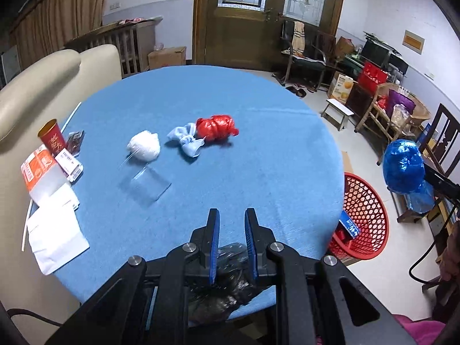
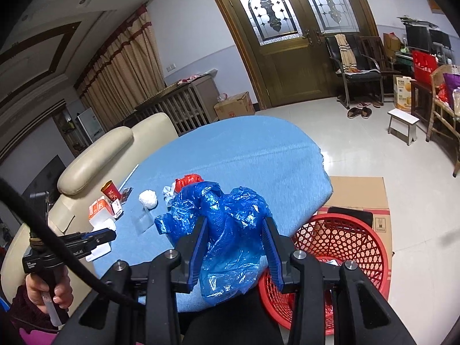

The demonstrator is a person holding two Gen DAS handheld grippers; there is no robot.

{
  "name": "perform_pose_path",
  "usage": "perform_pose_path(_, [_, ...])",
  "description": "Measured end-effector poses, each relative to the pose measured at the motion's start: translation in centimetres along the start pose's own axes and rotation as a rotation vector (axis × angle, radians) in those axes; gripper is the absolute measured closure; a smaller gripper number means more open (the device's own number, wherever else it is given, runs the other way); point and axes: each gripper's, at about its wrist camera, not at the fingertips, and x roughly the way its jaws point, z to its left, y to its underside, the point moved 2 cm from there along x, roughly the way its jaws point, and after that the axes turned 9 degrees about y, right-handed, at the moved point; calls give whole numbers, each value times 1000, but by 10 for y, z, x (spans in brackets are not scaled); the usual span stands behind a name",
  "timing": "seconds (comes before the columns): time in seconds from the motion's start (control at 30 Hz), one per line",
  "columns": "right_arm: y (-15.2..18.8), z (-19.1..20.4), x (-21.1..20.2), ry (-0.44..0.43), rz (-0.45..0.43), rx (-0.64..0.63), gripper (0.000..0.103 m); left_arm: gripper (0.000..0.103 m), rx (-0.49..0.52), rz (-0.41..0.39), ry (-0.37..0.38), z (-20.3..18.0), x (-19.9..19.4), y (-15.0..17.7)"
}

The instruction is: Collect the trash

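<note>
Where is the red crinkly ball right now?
The red crinkly ball sits mid-table on the blue cloth, touching the pale blue wad to its left in the left wrist view.

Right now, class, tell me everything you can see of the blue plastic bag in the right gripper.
The blue plastic bag is thin, glossy, translucent film, crumpled into loose folds. The right gripper has its jaws closed on its middle; a bunched part bulges above them and a flap hangs below. It is held in the air beside the blue-clothed table, near the red basket, touching only the jaws.
</note>
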Motion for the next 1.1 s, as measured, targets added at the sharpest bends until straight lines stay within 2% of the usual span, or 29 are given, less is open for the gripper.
perform_pose_path(0.1, [1, 2, 2, 3, 7, -5, 62, 83, 13, 30, 28, -1, 1, 9])
perform_pose_path(0.17, [1, 3, 3, 2, 11, -7, 62, 64, 53, 49, 21, -5, 1, 21])
perform_pose_path(0.2, [1, 3, 3, 1, 13, -8, 62, 42, 67, 56, 12, -5, 2, 25])
perform_pose_path(0.23, [1, 4, 4, 3, 14, -10, 62, 34, 81, 61, 3, -4, 2, 32])
perform_pose_path(0.33, [1, 4, 5, 3, 16, -9, 62, 34, 72, 100, 11, 6, 5, 49])
perform_pose_path(0.5, [1, 5, 8, -2, 28, -8, 62, 34, 3, 168, 37, 28, 20, 65])
perform_pose_path(0.87, [1, 12, 15, -9, 46, -29, 62, 34, 36, 182, 86, 23, 39, 73])
perform_pose_path(0.9, [2, 12, 16, -10, 47, -29, 62, 36, 41, 179, 88, 22, 40, 73])
perform_pose_path(1.0, [2, 12, 16, -10, 49, -29, 62, 54, 43, 179, 126, 19, 41, 73])
perform_pose_path(1.1, [1, 12, 16, -10, 47, -30, 62, 62, 66, 170, 113, 14, 40, 72])
